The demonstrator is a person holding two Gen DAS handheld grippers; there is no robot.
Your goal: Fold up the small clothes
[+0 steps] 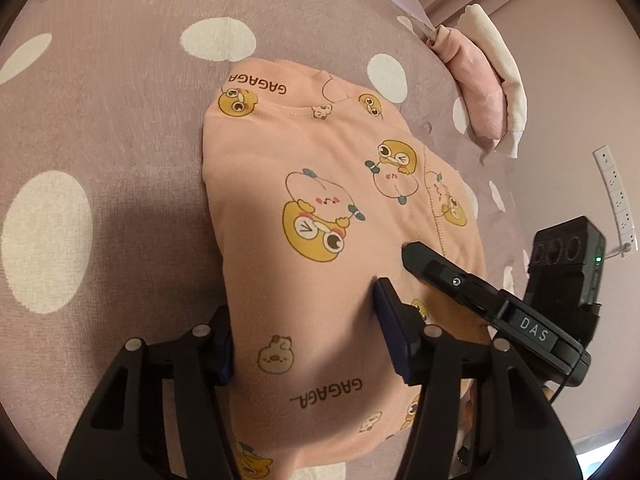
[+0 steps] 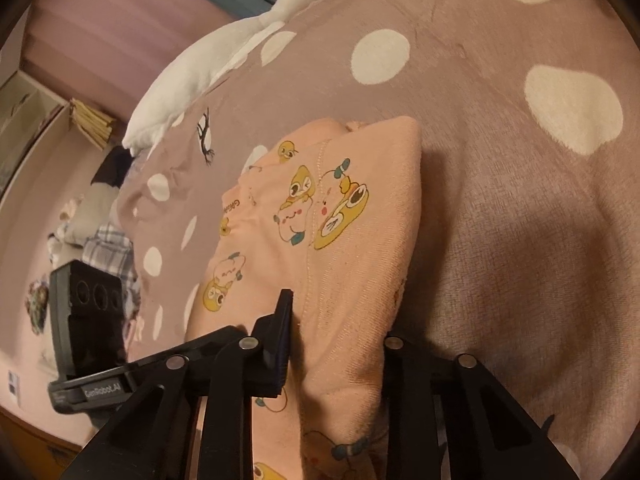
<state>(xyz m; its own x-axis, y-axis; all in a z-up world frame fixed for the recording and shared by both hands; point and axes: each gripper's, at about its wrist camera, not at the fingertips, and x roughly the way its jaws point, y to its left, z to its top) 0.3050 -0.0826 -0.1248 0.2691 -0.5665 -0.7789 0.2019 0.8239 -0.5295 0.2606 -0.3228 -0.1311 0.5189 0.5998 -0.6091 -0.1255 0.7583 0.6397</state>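
A pink garment [image 1: 320,168] printed with yellow cartoon ducks lies folded on a mauve bedspread with white dots [image 1: 100,120]. My left gripper [image 1: 302,300] straddles its near end. One finger sits at the cloth's left edge and the other rests on top, with smooth cloth between them. From the right, the upper finger [image 1: 424,260] of my right gripper lies on the garment. In the right wrist view the right gripper [image 2: 340,316] is shut on a thick fold of the garment [image 2: 352,208]. Its right finger is hidden behind the cloth.
Folded pink and white clothes [image 1: 484,92] lie at the bed's far right edge. A white goose plush [image 2: 192,68] rests along the bed's far left. A power strip [image 1: 616,192] hangs on the wall and shelves [image 2: 32,112] stand beyond the bed.
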